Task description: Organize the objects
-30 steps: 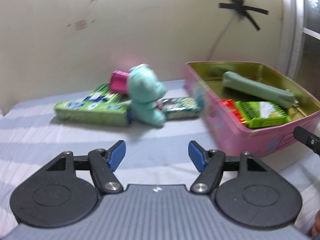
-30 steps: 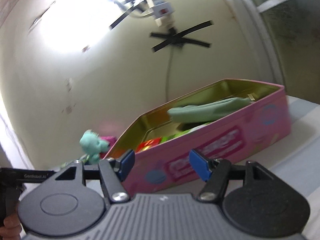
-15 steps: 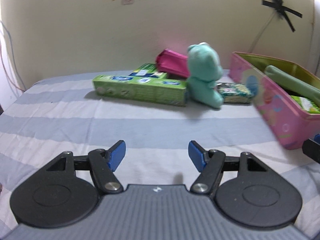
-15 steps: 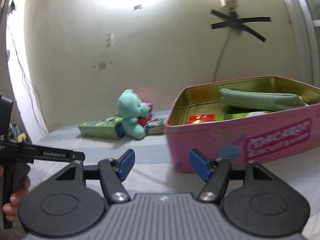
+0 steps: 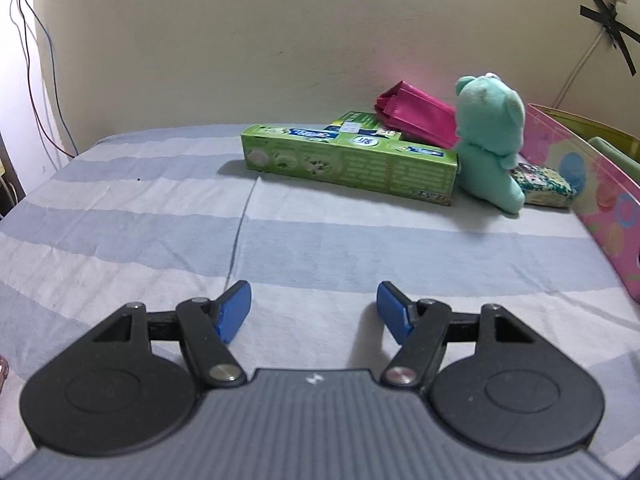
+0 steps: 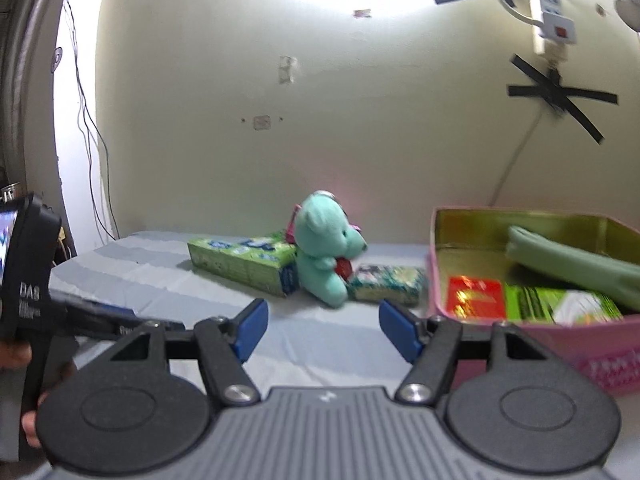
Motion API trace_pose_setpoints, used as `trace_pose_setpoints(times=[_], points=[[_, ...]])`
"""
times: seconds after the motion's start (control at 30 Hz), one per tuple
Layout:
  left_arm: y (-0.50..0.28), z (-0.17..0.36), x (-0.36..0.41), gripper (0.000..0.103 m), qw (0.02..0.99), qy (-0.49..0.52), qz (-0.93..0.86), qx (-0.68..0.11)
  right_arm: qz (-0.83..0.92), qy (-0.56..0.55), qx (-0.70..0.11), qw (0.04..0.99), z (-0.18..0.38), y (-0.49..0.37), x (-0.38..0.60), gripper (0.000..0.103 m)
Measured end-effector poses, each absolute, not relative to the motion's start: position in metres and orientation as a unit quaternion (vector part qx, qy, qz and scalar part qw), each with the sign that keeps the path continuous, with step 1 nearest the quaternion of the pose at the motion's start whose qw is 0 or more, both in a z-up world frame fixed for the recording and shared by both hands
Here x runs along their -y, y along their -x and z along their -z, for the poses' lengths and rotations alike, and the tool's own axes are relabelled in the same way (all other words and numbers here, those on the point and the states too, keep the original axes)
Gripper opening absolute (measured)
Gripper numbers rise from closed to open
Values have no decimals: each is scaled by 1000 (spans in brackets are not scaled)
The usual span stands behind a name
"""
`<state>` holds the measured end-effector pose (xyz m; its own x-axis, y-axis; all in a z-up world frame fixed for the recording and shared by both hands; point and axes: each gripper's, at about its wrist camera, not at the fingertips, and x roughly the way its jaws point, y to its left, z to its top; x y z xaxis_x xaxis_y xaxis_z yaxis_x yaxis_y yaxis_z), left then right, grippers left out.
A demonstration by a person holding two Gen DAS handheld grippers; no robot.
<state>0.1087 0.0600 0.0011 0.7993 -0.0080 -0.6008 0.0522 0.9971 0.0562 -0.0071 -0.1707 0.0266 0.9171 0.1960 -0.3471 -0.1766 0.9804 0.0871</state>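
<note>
A teal plush bear (image 5: 490,140) (image 6: 326,252) sits on the striped bed between a long green box (image 5: 352,162) (image 6: 244,262) and a small patterned packet (image 5: 544,186) (image 6: 386,284). A magenta pouch (image 5: 416,118) lies behind the box. The pink tin (image 5: 592,184) (image 6: 536,336) at the right holds a green pencil case (image 6: 568,262), a red packet (image 6: 476,298) and a green packet (image 6: 560,306). My left gripper (image 5: 314,312) is open over bare sheet, well short of the box. My right gripper (image 6: 320,326) is open, empty, in front of the bear and the tin's left corner.
The cream wall rises right behind the objects. Cables hang at the left, and a power strip (image 6: 554,20) with black tape is fixed at the upper right. In the right wrist view the left gripper's body and a hand (image 6: 28,320) fill the left edge.
Both views swung left: the tin slid toward the right edge and the box and bear came to the middle. The right view rolled level. Both grippers stayed open and empty.
</note>
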Motion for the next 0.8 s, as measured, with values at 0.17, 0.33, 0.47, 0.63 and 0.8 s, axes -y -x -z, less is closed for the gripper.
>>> trace_pose_setpoints(times=[0.17, 0.33, 0.47, 0.63, 0.8], points=[[-110, 2, -64, 75, 949, -24, 20, -312, -104, -38, -197, 974, -20, -12, 161, 64], [-111, 2, -67, 76, 949, -11, 27, -314, -111, -54, -229, 966, -6, -20, 164, 65], [-111, 2, -70, 77, 949, -6, 31, -313, -110, -81, -240, 961, -3, -24, 171, 69], [-111, 2, -71, 77, 949, -2, 33, -313, -108, -94, -247, 958, -1, -25, 174, 69], [-111, 2, -71, 80, 949, 2, 36, -313, -106, -85, -249, 959, -1, -26, 169, 70]])
